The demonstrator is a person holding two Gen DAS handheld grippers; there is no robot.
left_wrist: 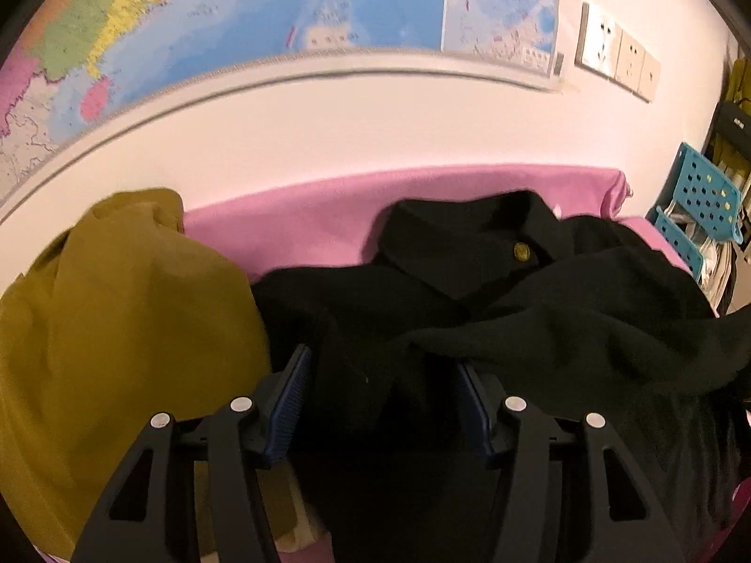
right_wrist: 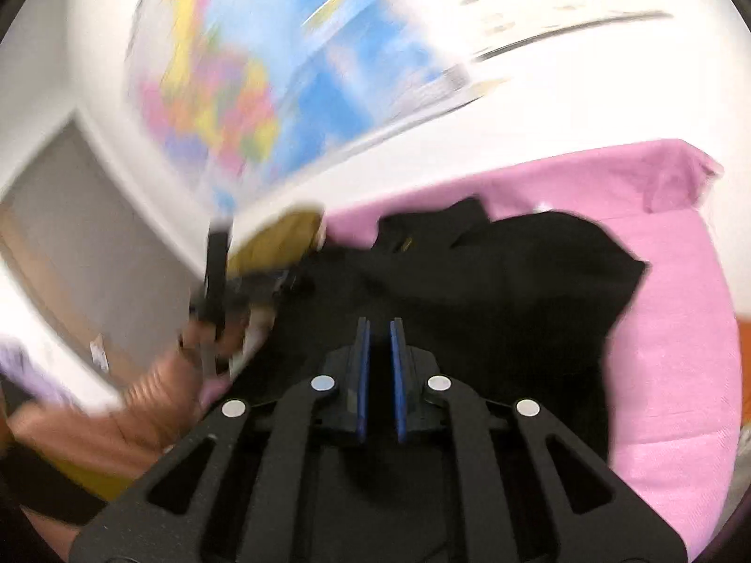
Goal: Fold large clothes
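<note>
Your left gripper [left_wrist: 382, 377] sits at the bottom middle of its view, and its jaws stand apart. The black jacket [left_wrist: 516, 309] lies right under and ahead of them. A dark fold of it rises between the two blue pads [left_wrist: 293, 403], but the pads do not press on it, so the jaws are let go.

Your right gripper [right_wrist: 380, 356] is at the bottom middle of its own view. Its jaws are almost squeezed together, with only a thin slit left. The black jacket [right_wrist: 493, 291] lies under and past the tips. You cannot tell whether any cloth is nipped in that slit.

The jacket is big, black and rumpled. It is spread on the pink cover [left_wrist: 300, 216]. Its collar is at the far end, with a round gold button [left_wrist: 521, 250] on it. Soft folds run across the middle.

The left view shows a mustard-yellow garment [left_wrist: 117, 309] heaped on the left, touching the jacket's edge. It also shows a map [left_wrist: 225, 19] on the wall, wall sockets [left_wrist: 619, 54] in the upper right, and a blue rack with holes [left_wrist: 699, 197] on the right.

The right view is blurry. It shows your left hand [right_wrist: 206, 333] at the left, and much more pink cover on the right.
</note>
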